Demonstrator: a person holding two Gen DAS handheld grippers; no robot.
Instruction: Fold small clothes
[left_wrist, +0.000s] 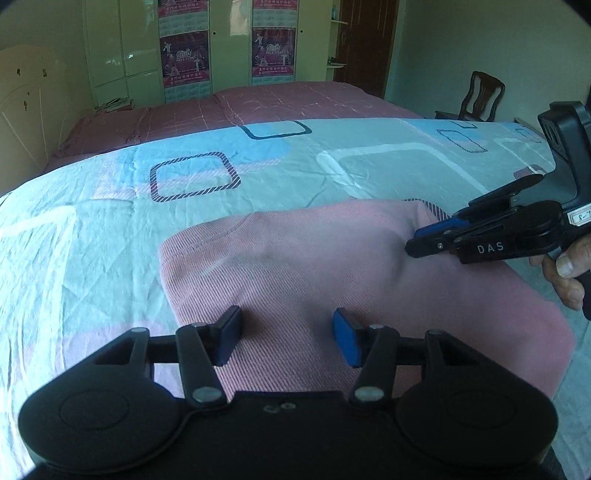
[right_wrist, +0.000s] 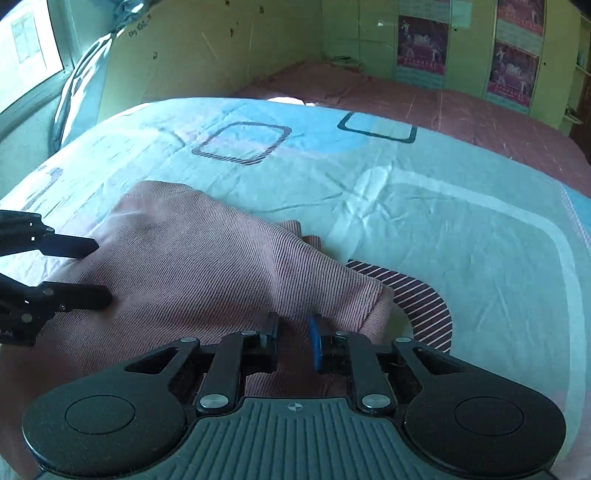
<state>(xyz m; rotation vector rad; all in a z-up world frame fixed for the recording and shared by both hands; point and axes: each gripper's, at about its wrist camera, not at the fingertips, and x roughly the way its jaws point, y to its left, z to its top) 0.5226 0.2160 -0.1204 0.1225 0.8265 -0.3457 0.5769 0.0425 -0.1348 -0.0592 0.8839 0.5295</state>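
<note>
A pink ribbed garment (left_wrist: 314, 266) lies folded on the patterned bedsheet (left_wrist: 110, 229); it also shows in the right wrist view (right_wrist: 207, 266). My left gripper (left_wrist: 286, 338) is open, its tips resting on the garment's near part, holding nothing. It shows from the side in the right wrist view (right_wrist: 101, 269), jaws apart on the cloth. My right gripper (right_wrist: 293, 341) is open with a narrow gap, tips at the garment's near right edge. In the left wrist view it (left_wrist: 413, 242) comes in from the right, over the garment's far right corner.
The light blue sheet (right_wrist: 424, 206) with square patterns covers the near bed. A pink bedspread (left_wrist: 258, 107) lies behind it. Green wardrobes (left_wrist: 221, 48) with posters line the back wall. A dark wooden chair (left_wrist: 480, 96) stands at the right. A headboard (right_wrist: 207, 51) rises at the left.
</note>
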